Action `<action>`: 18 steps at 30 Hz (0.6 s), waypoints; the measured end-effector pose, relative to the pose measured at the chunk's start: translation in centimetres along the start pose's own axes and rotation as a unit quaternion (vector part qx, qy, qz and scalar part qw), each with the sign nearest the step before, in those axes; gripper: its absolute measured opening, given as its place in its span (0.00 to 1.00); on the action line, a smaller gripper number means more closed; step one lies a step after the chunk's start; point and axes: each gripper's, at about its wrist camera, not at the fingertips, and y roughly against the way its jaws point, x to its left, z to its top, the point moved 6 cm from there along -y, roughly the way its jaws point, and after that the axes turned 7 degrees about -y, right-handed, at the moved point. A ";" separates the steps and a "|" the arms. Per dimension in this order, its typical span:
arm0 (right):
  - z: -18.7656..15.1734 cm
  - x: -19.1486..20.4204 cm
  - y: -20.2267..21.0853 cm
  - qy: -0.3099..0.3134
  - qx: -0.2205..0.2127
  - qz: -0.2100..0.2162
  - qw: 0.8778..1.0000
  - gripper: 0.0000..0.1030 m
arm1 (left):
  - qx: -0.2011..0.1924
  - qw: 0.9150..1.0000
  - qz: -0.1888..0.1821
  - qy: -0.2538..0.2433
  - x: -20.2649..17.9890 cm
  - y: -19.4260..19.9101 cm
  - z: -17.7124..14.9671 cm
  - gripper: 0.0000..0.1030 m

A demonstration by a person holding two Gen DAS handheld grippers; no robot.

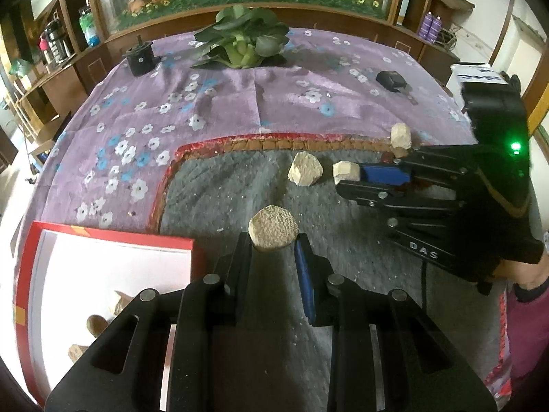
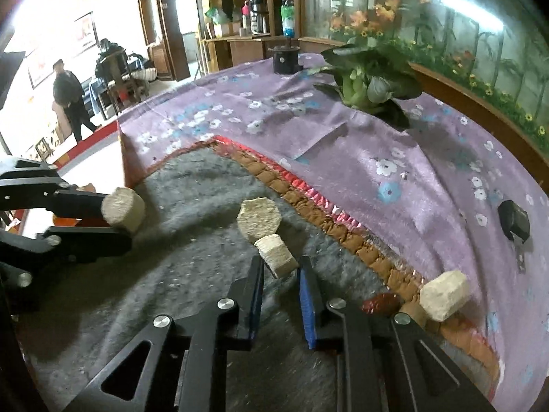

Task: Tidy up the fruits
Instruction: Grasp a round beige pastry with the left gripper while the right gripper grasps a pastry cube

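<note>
Jaws of both grippers clamp pale chunks; leafy greens [image 1: 240,39] beyond.

A leafy green vegetable [image 1: 240,39] and a black cylinder [image 1: 140,59] sit on the purple floral cloth [image 1: 212,103].

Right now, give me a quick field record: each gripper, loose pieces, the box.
left gripper: shut on a beige chunk, beside the box
right gripper: shut on a small chunk on the grey mat
loose on mat: one hexagonal chunk
loose at mat border: one chunk
red box: open, a few pieces inside, partly hidden
elsewhere on cloth: greens
</note>
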 end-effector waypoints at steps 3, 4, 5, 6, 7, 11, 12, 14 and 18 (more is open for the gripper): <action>-0.6 0.5 1.7 -0.023 -0.012 0.006 1.000 0.19 | -0.004 1.000 -0.001 0.006 0.0 0.6 -0.5 0.24; -0.6 0.5 1.7 -0.023 -0.012 0.006 1.000 0.19 | -0.006 1.000 -0.001 0.009 -0.1 0.8 -0.7 0.24; -1.0 0.9 2.3 -0.026 -0.015 0.006 1.000 0.19 | -0.006 1.000 0.000 0.009 -0.2 1.0 -1.0 0.24; -1.3 1.3 2.7 -0.027 -0.018 0.006 0.999 0.19 | -0.007 1.000 0.001 0.010 -0.2 1.1 -1.2 0.24; -2.0 2.2 3.6 -0.032 -0.024 0.009 0.999 0.19 | -0.008 1.000 0.003 0.011 -0.2 1.3 -1.4 0.24; -3.4 3.4 4.7 -0.048 -0.026 0.007 0.998 0.19 | -0.014 1.000 0.013 0.020 -0.3 2.0 -2.4 0.24; -3.9 3.9 5.1 -0.051 -0.028 0.008 0.998 0.19 | -0.016 1.000 0.013 0.023 -0.4 2.2 -2.7 0.24; -4.7 4.5 5.7 -0.061 -0.031 0.005 0.998 0.19 | -0.019 0.999 0.012 0.027 -0.6 2.6 -3.1 0.24; -6.1 5.3 7.6 -0.096 -0.047 -0.008 0.994 0.19 | -0.031 0.999 0.017 0.025 -1.1 3.5 -3.8 0.24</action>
